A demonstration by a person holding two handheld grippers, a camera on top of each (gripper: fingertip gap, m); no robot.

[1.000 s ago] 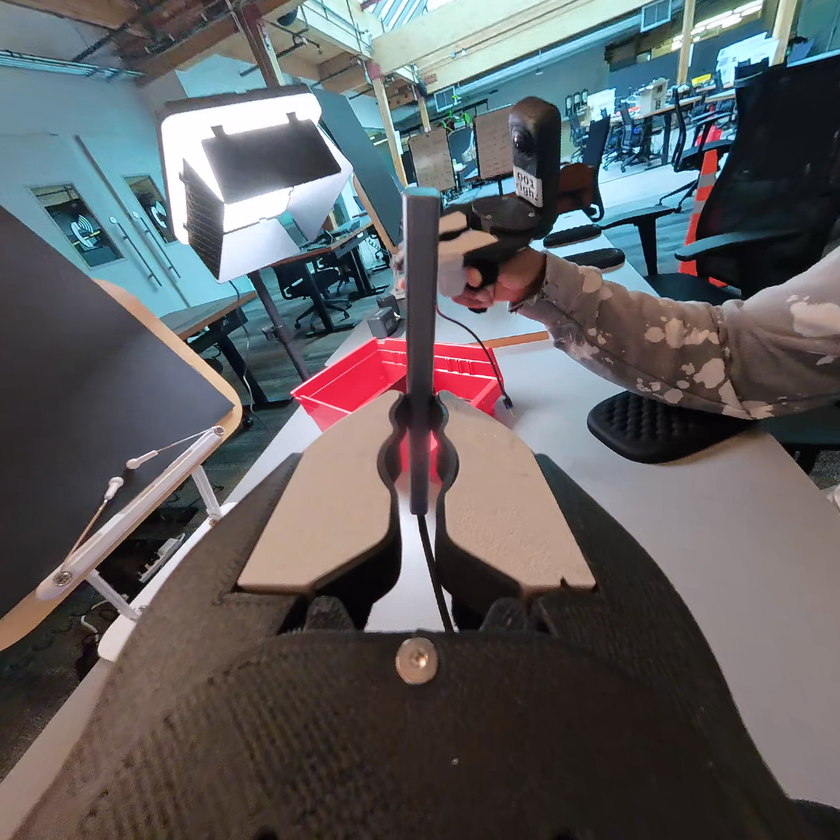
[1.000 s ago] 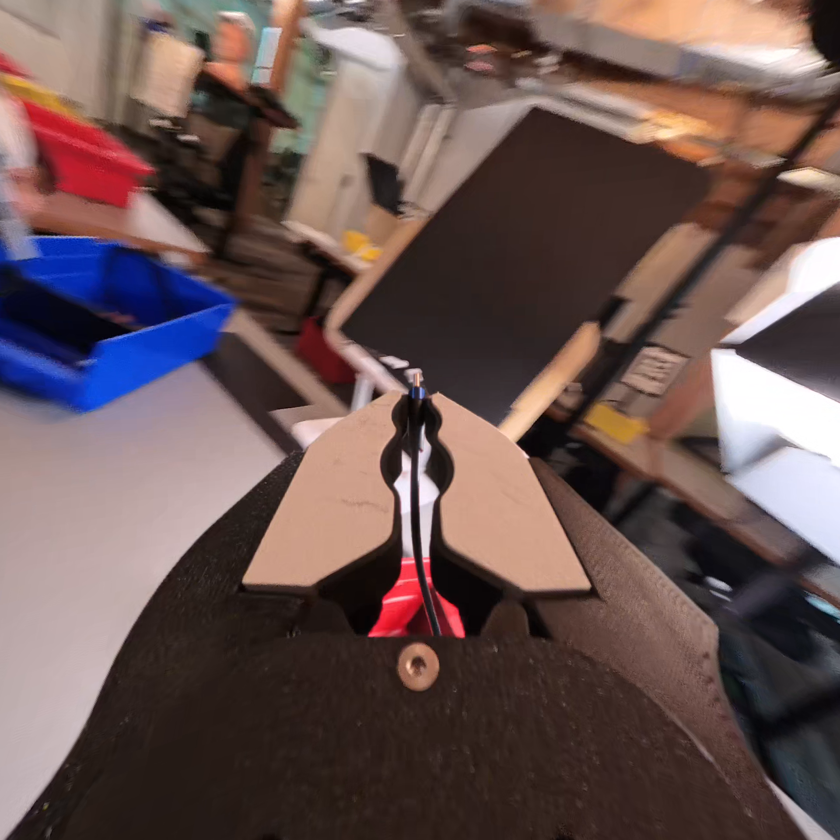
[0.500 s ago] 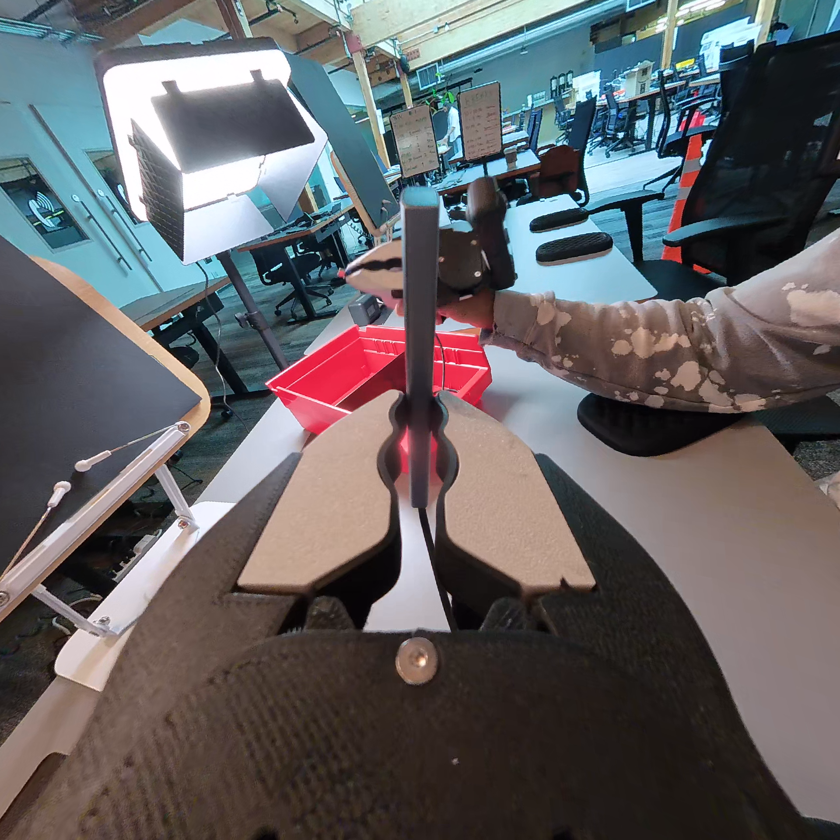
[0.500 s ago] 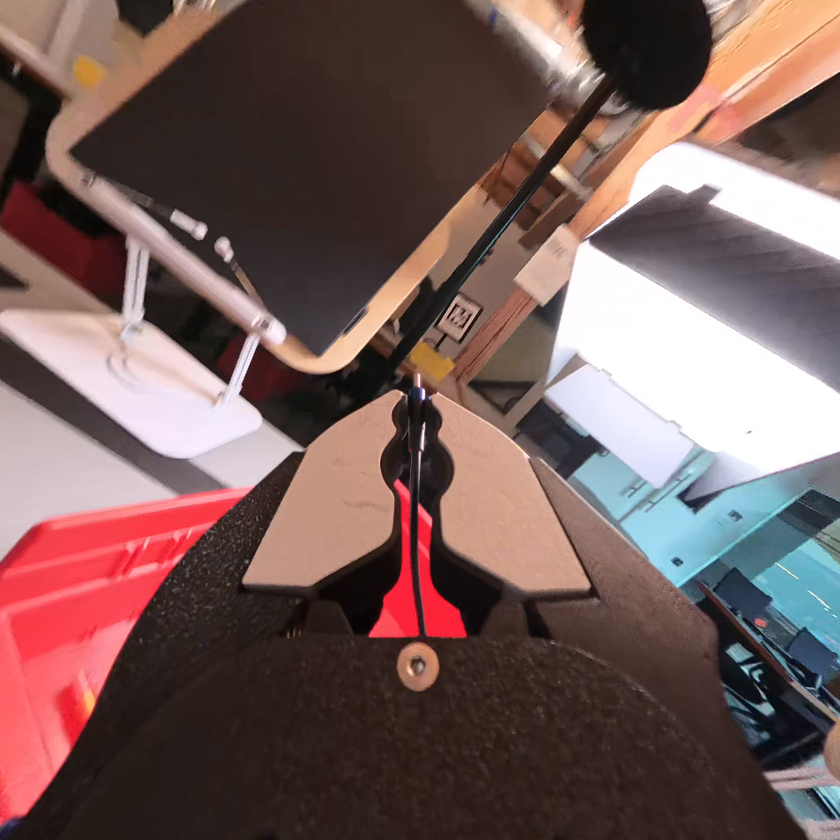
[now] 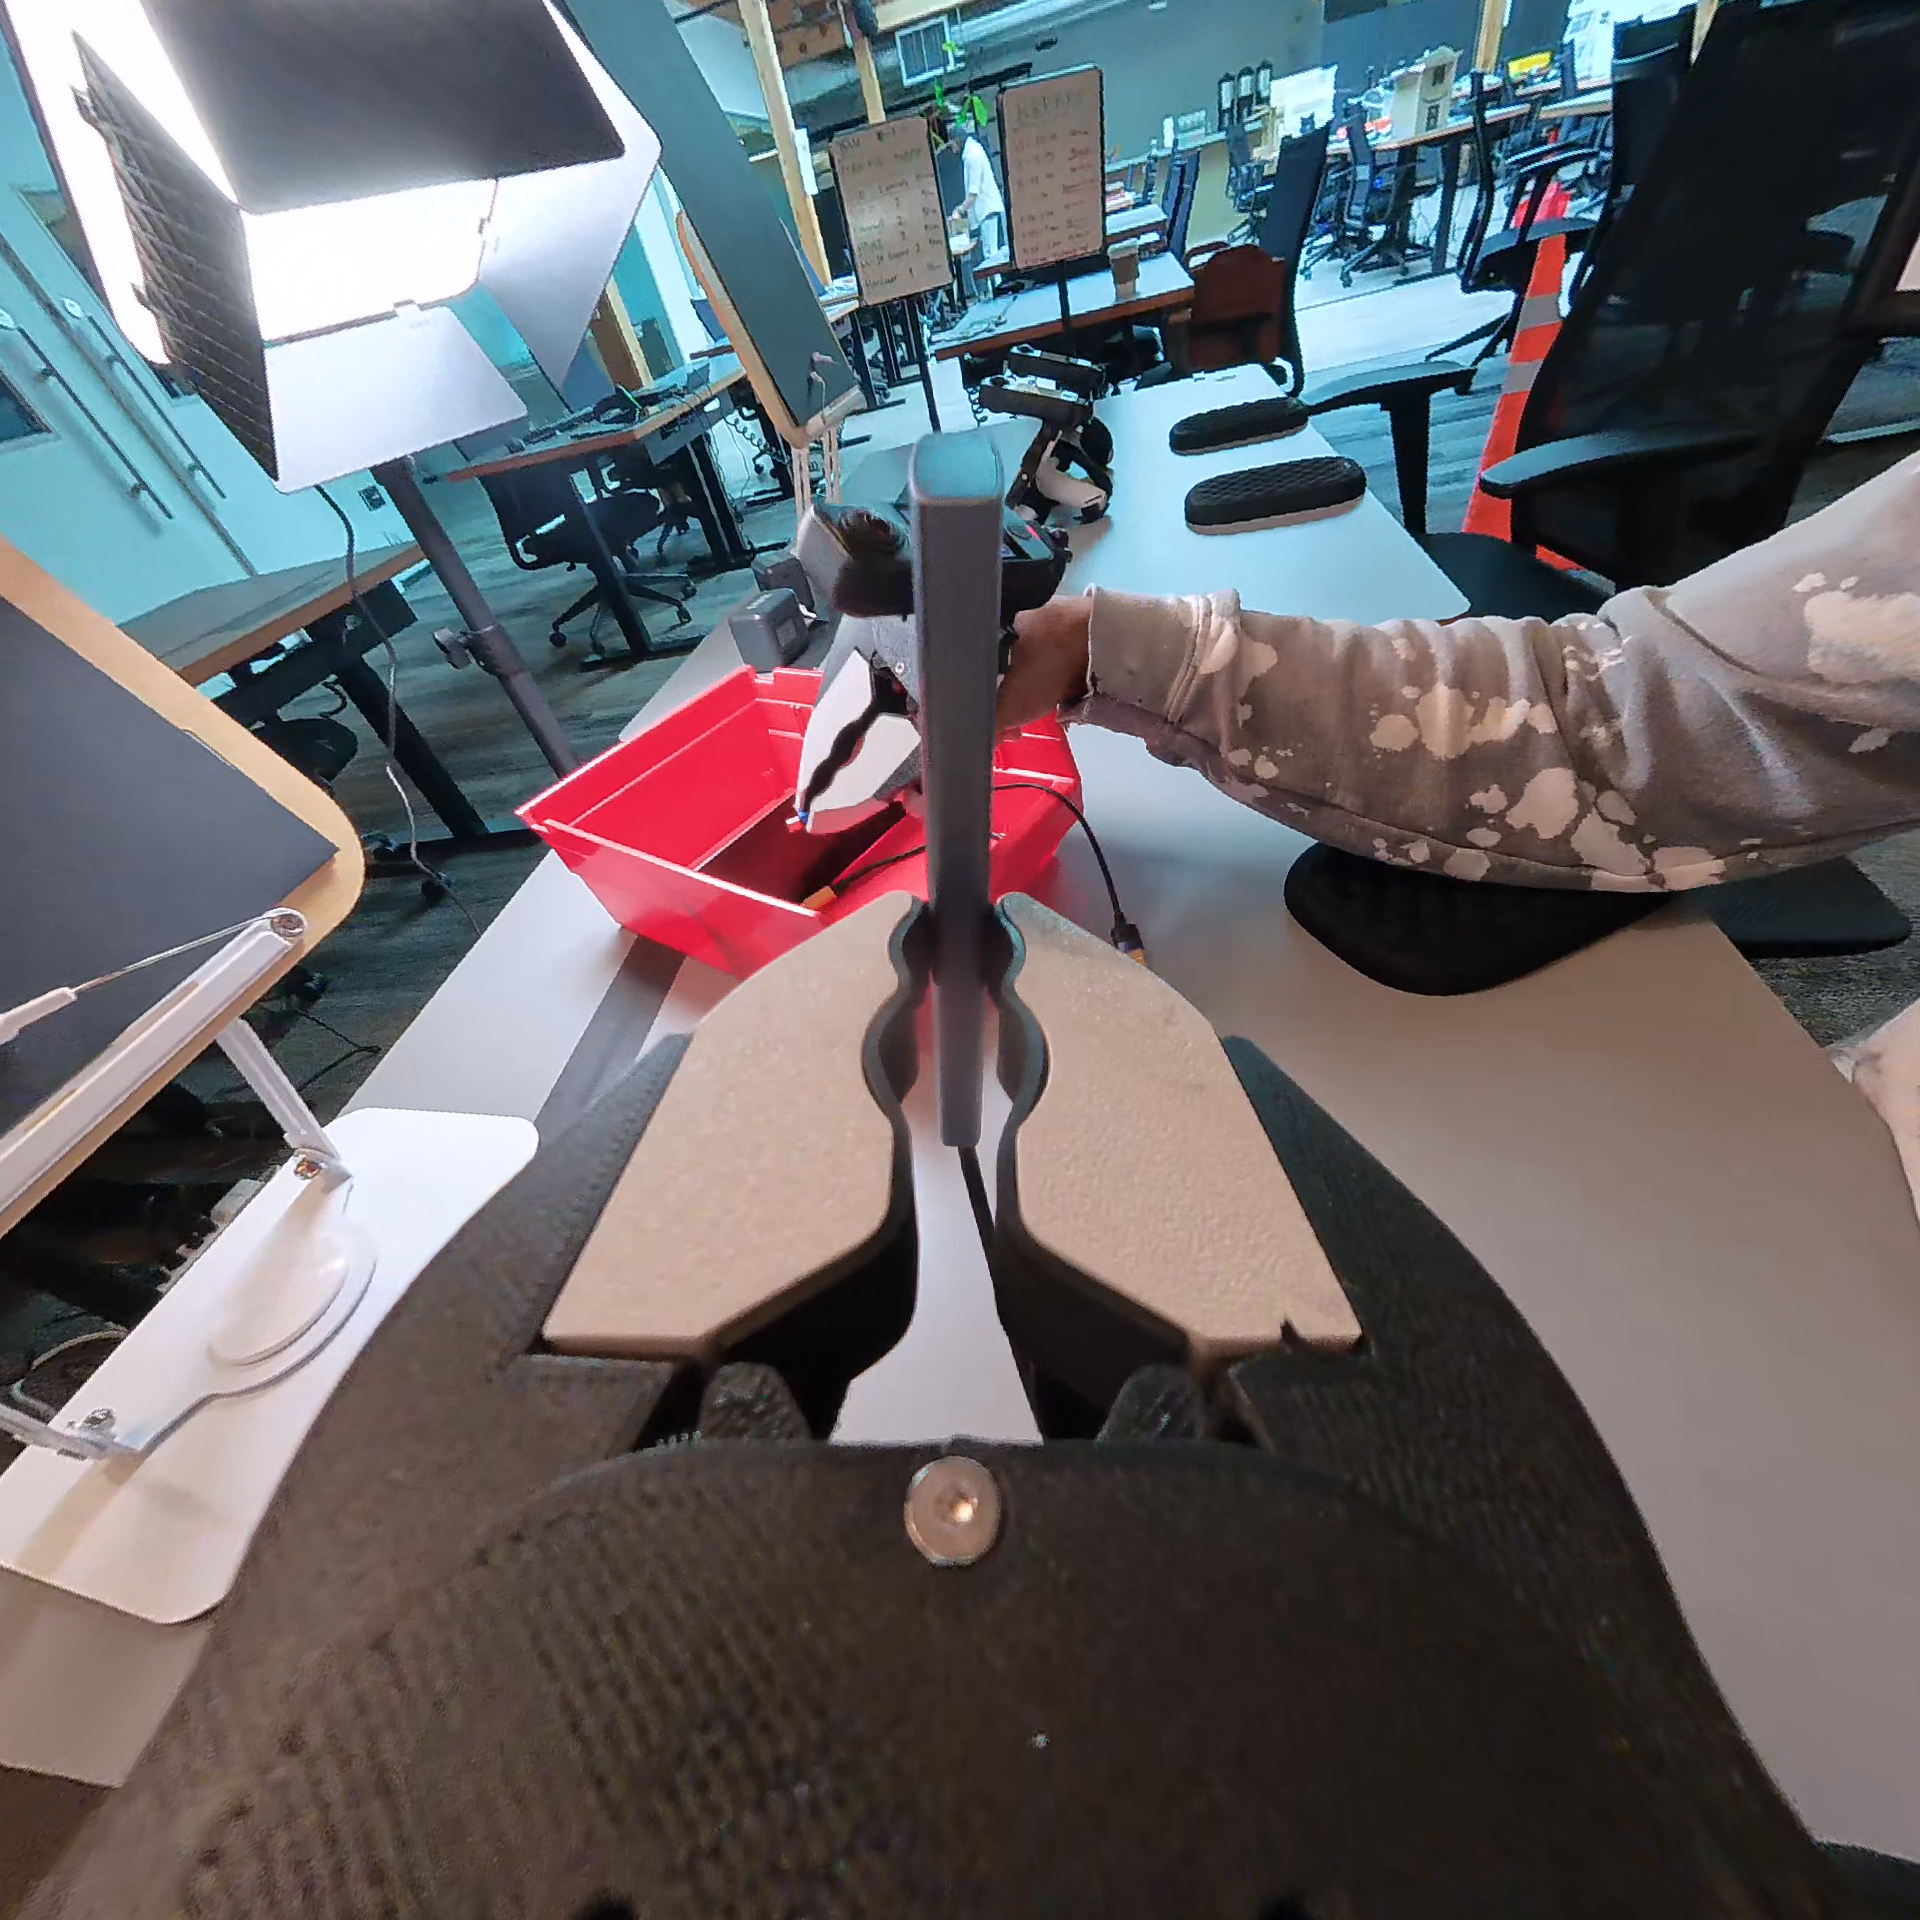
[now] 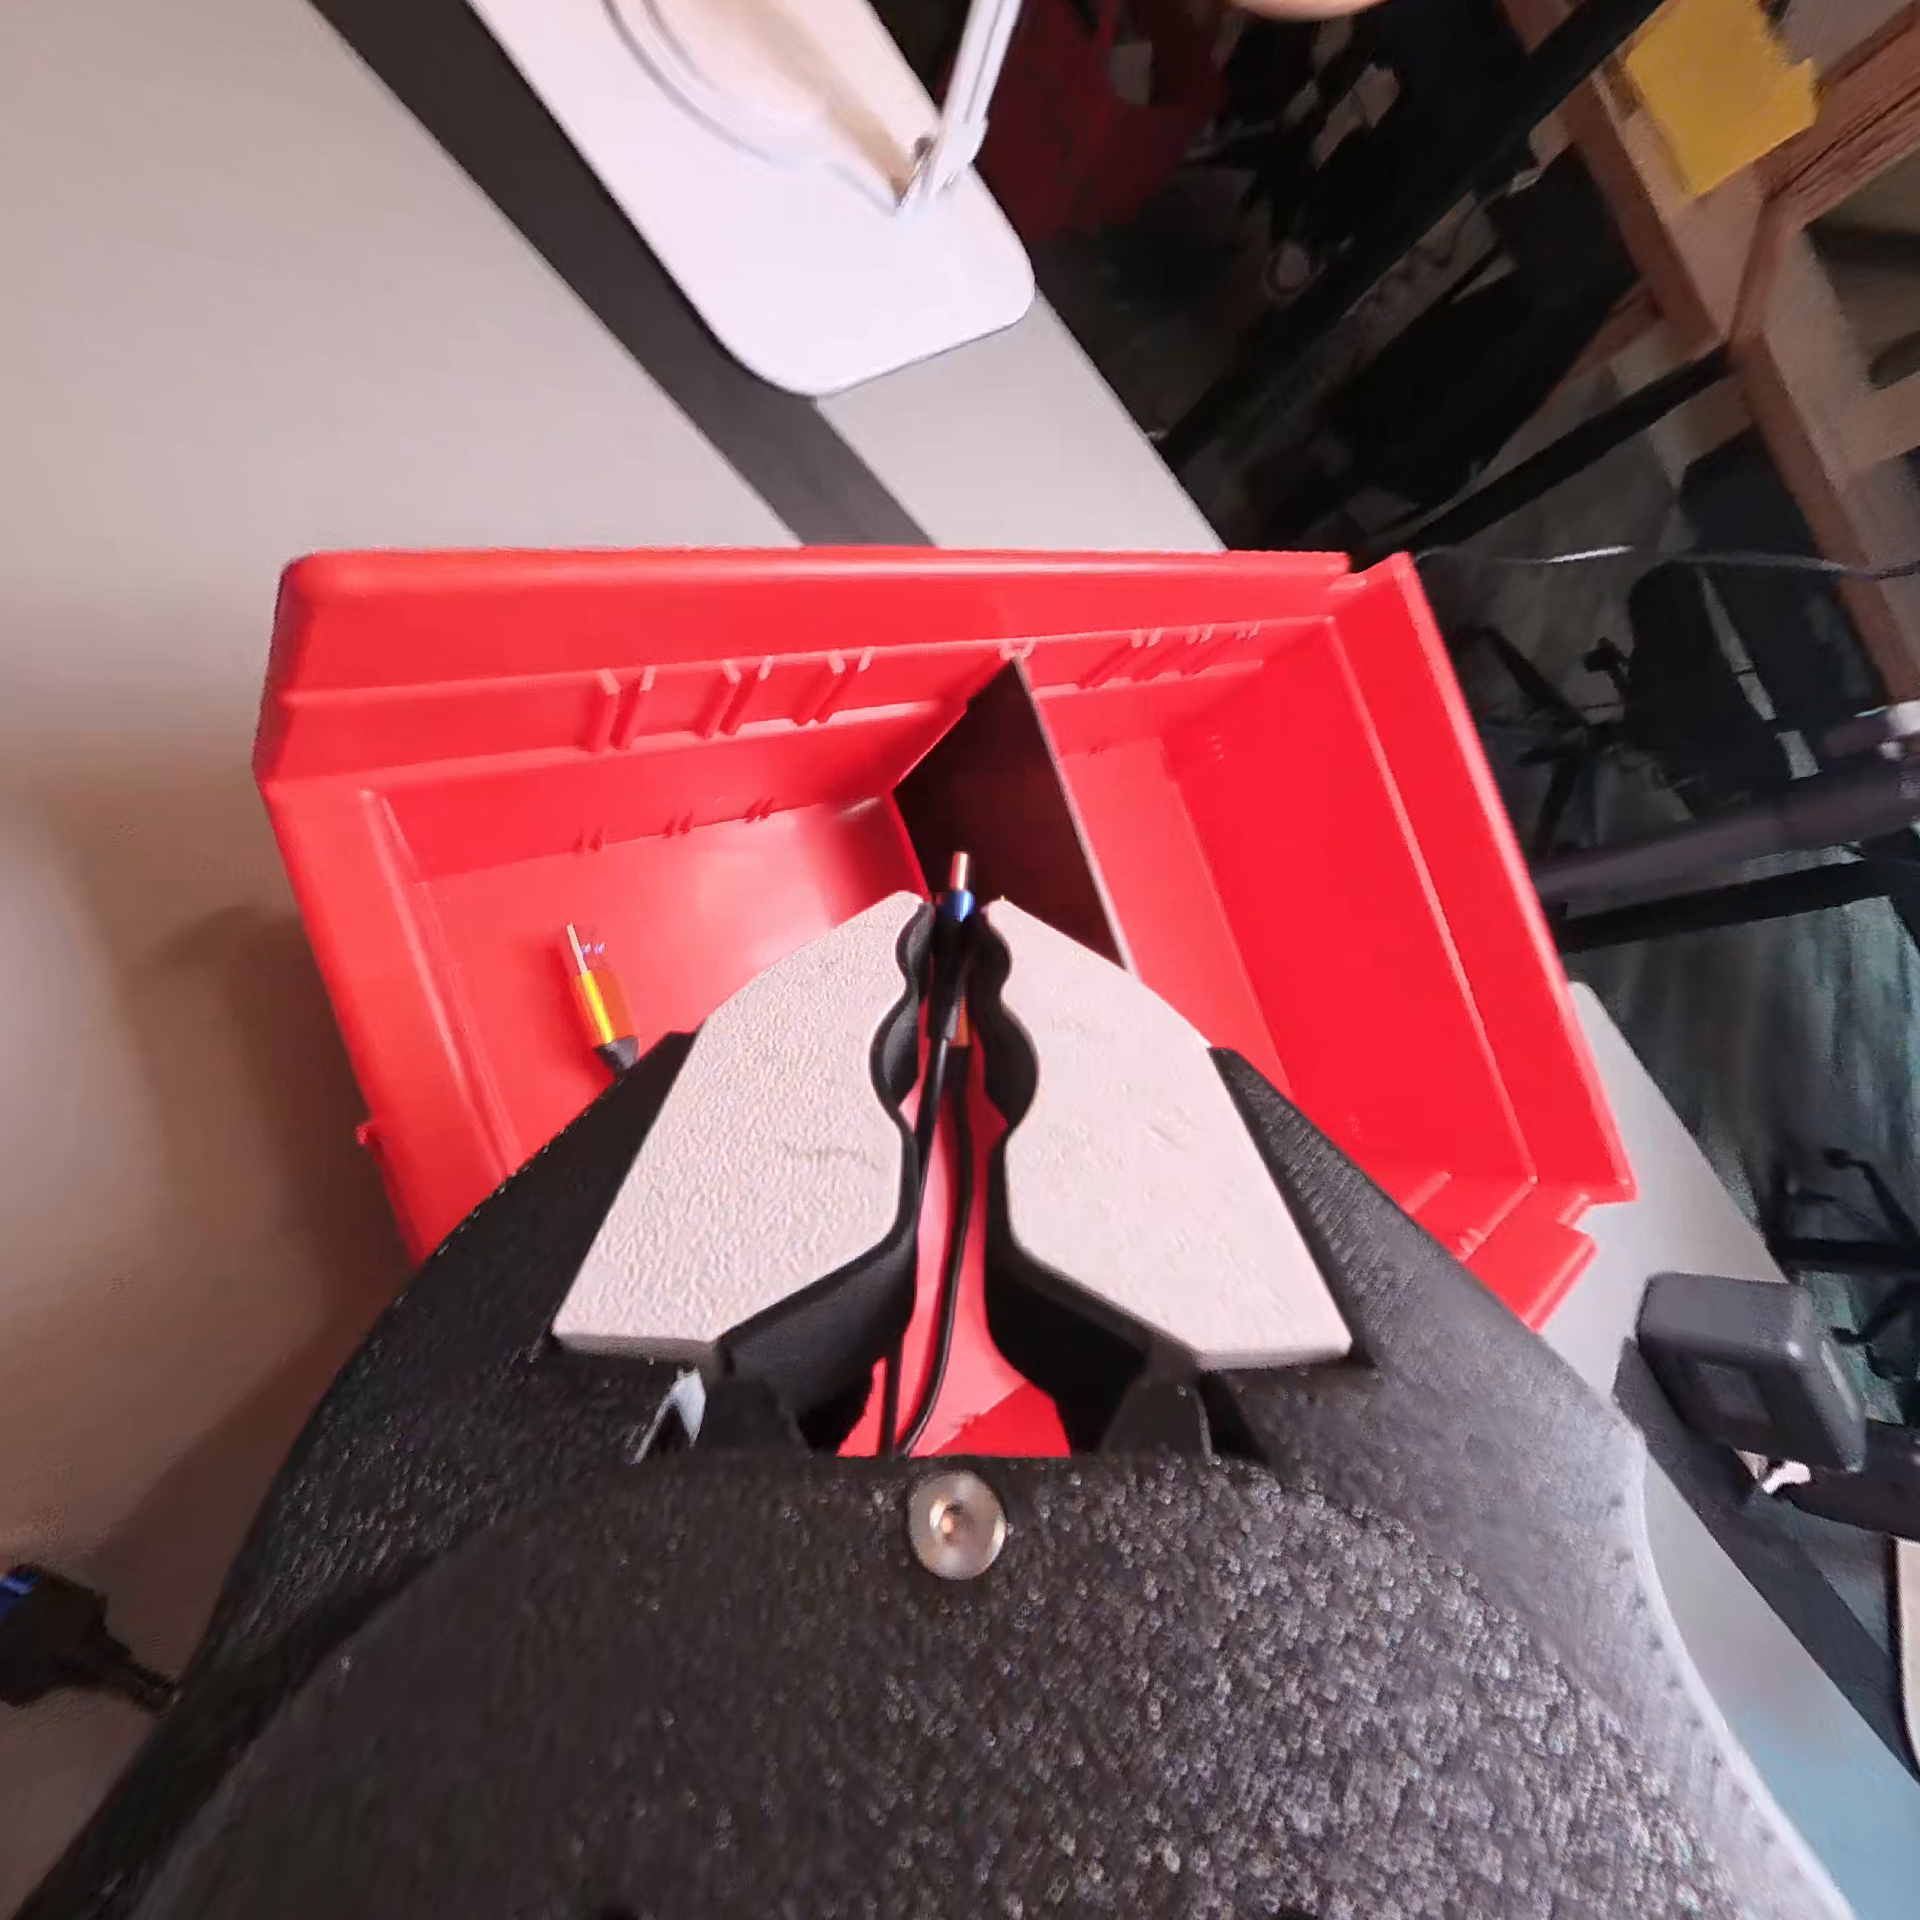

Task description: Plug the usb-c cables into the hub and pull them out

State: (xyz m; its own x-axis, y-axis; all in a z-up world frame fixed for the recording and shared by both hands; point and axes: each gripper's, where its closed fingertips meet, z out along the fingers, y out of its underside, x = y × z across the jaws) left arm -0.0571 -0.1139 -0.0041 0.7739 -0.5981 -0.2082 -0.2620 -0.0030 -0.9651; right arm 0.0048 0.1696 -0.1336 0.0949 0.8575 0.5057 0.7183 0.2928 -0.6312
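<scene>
Grey metal hub [image 5: 954,790] stands upright, clamped between the closed-in jaws of the left hand-held gripper [image 5: 956,935], its own black lead trailing back between the fingers toward the wrist. No cable is seen seated in the hub, though its port faces cannot be read from this view.

Ahead of the left hand-held gripper, the right hand-held gripper [image 6: 958,914] points down into the red bin [image 6: 1455,935] on the bench [image 5: 1455,1143]. Its jaws are drawn narrow on a black usb-c cable [image 6: 940,1101], gripped at the blue collar just behind the bare plug tip, which projects in front of the fingertips over the bin's black divider [image 6: 997,790].

To the left of the right fingertips, a second cable with an orange-collared plug [image 6: 601,1000] lies on the bin floor. Another orange-tipped plug [image 5: 1125,940] rests on the bench just to the right of the left fingertips, outside the bin.

Judged stage: one cable appears unplugged and is about to be released into the bin; whether further plug-and-pull cycles remain cannot be told.
</scene>
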